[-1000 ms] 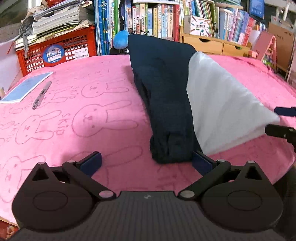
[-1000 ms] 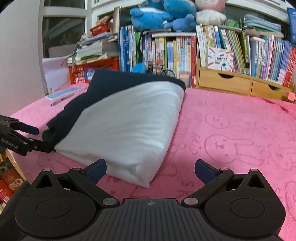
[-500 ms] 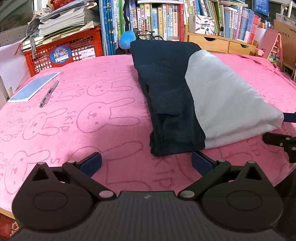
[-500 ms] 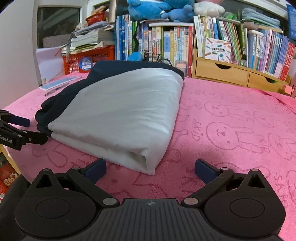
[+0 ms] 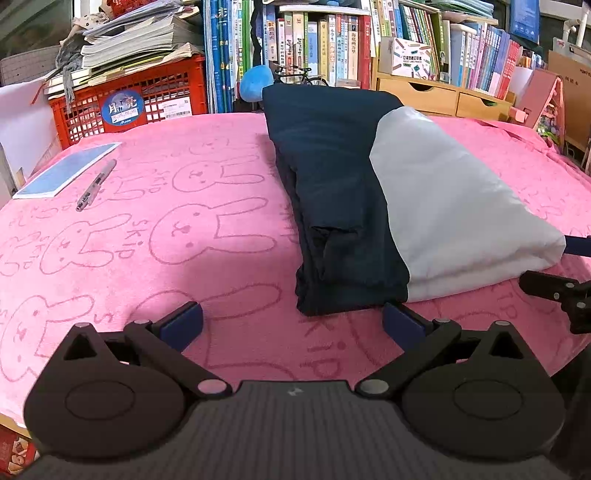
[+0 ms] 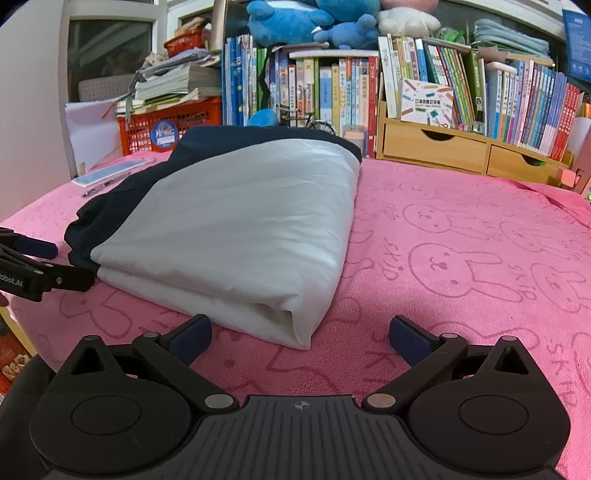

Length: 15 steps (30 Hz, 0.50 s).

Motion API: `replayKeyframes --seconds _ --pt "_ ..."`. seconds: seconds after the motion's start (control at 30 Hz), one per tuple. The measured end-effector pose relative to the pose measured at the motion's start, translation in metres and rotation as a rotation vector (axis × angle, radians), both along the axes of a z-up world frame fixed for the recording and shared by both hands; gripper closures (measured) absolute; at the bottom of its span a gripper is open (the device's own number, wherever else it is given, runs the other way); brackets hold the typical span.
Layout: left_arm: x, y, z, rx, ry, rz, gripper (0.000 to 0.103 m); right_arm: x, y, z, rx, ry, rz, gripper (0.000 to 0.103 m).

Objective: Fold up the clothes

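Observation:
A folded garment, navy on its left part and white on its right, lies flat on the pink bunny-print cloth. In the right wrist view the same bundle shows its white top and a navy edge. My left gripper is open just short of the navy end, holding nothing. My right gripper is open at the white corner, also holding nothing. Each gripper shows at the edge of the other's view: the right gripper and the left gripper.
A blue notebook and a pen lie at the far left of the cloth. A red crate with papers, rows of books and wooden drawers line the back edge. Plush toys sit above the books.
The garment has settled flatter on the cloth. Both grippers have drawn back a little from its near edge and stay open.

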<state>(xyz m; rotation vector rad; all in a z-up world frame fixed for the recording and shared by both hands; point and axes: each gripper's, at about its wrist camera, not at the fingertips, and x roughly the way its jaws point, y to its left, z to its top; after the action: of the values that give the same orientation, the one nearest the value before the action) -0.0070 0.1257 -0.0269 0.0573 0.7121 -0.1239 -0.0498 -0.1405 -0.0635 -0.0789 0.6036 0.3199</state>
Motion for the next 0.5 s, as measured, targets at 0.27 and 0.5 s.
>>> replayKeyframes --seconds 0.27,0.5 --pt "0.0018 -0.0022 -0.0007 -0.006 -0.008 0.018 0.0 0.0004 -0.0009 0.0001 0.0 -0.001 0.003 0.0" --pt "0.0039 -0.0023 -0.0027 -0.012 -0.023 0.023 0.0 0.0008 0.0002 0.0007 -0.002 0.001 0.004 0.0"
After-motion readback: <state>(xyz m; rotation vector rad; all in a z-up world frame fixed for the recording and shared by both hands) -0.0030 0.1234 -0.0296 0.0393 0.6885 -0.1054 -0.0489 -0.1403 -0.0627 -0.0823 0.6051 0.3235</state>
